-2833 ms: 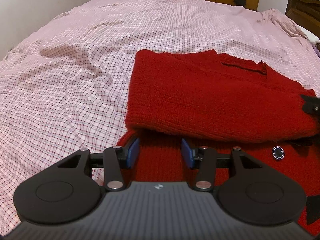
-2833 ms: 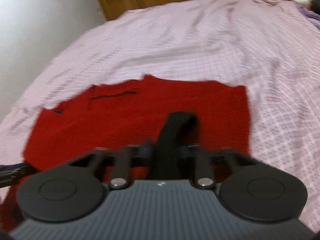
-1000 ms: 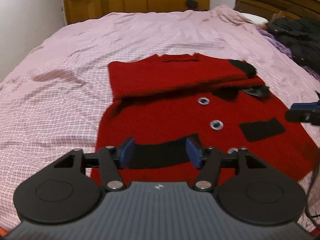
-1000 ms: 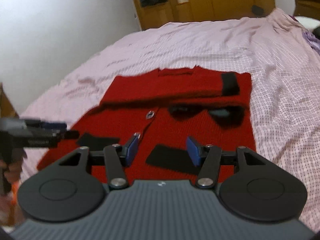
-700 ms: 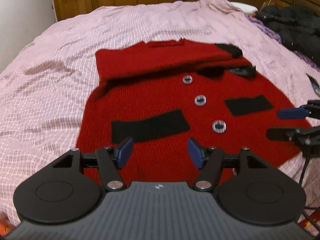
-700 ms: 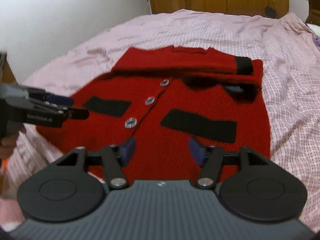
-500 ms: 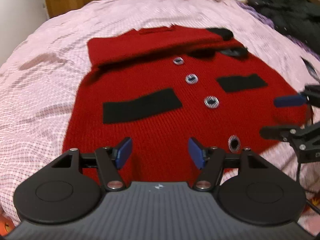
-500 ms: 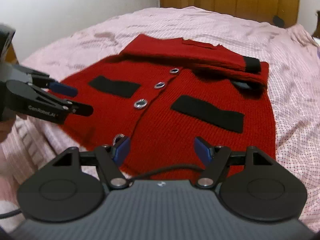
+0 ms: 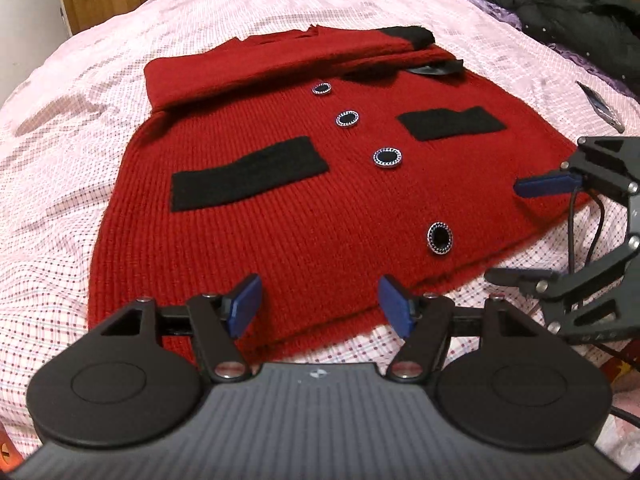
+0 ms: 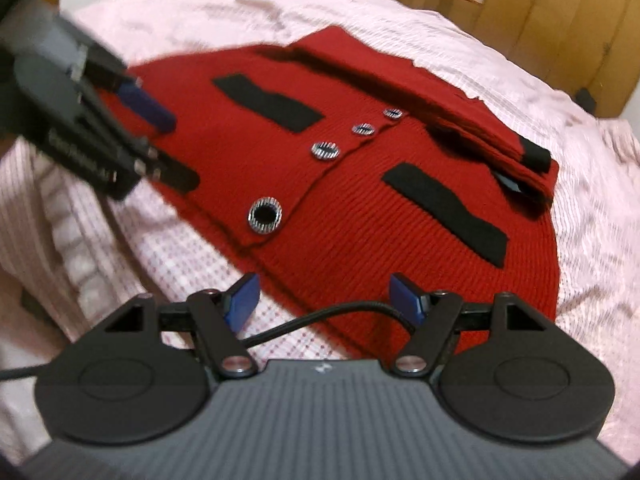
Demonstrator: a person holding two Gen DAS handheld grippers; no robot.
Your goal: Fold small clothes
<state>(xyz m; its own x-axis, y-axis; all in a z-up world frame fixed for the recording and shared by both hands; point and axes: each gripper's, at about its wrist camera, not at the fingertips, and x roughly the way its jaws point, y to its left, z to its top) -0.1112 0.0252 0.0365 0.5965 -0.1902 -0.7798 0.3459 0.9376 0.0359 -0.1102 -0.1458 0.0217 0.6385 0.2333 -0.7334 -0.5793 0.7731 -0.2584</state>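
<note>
A small red knit cardigan (image 9: 280, 208) with black pocket strips and round dark buttons lies flat on the bed, its sleeves folded across the top; it also shows in the right wrist view (image 10: 360, 216). My left gripper (image 9: 320, 306) is open and empty, just above the cardigan's near hem. My right gripper (image 10: 324, 294) is open and empty over the hem's near corner. The right gripper also shows in the left wrist view (image 9: 532, 228) at the cardigan's right edge. The left gripper shows blurred in the right wrist view (image 10: 160, 148) at the cardigan's left edge.
The bed is covered by a pink checked sheet (image 9: 60, 160). A heap of dark clothes (image 9: 560, 4) lies at the far right, with a phone (image 9: 600, 106) near it. Wooden wardrobes (image 10: 540, 20) stand behind the bed. A black cable (image 10: 320, 316) crosses between my right fingers.
Both grippers have let go of the folded sleeves, opened, and pulled back down to the cardigan's near hem. The right gripper has swung towards the hem's right corner.
</note>
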